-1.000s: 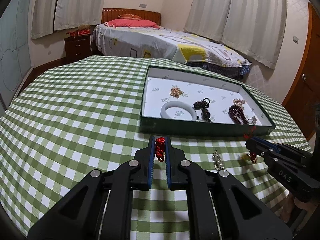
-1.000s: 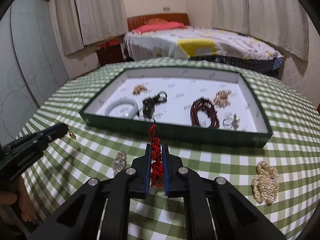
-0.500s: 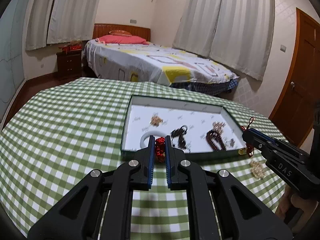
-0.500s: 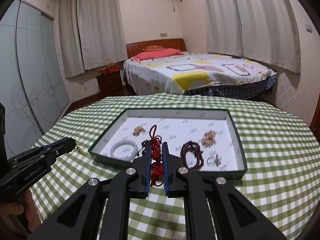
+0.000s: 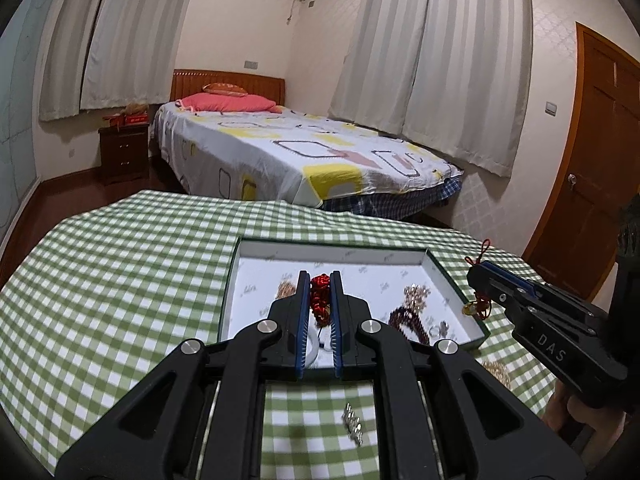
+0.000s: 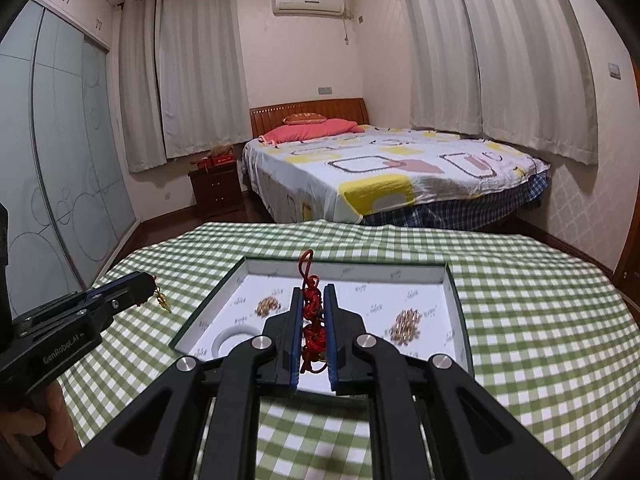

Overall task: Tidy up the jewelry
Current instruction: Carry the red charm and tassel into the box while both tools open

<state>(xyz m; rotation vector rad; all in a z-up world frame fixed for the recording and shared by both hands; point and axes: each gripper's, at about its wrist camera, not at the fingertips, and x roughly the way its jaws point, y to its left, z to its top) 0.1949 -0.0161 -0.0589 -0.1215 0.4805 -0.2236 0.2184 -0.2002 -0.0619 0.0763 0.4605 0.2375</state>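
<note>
My left gripper (image 5: 319, 280) is shut on a red knotted cord ornament (image 5: 320, 294) and holds it above the near edge of the green jewelry box (image 5: 456, 288). My right gripper (image 6: 313, 294) is shut on another red knotted cord ornament (image 6: 312, 320), raised over the same box (image 6: 456, 312). The box's white floor holds a white bangle (image 6: 230, 338), gold chains (image 6: 406, 326), and dark red beads (image 5: 404, 318). The right gripper also shows at the right of the left wrist view (image 5: 474, 276), with a gold charm (image 5: 470, 309) dangling. The left gripper shows at the left of the right wrist view (image 6: 144, 286).
The box stands on a round table with a green checked cloth (image 5: 120, 272). A small silver piece (image 5: 352, 428) lies on the cloth near me, and a gold piece (image 5: 494, 372) lies right of the box. A bed (image 6: 380, 176) and a door (image 5: 592, 184) are behind.
Both grippers have risen and tilted up with their red ornaments still held, so the table looks farther below and more of the room shows.
</note>
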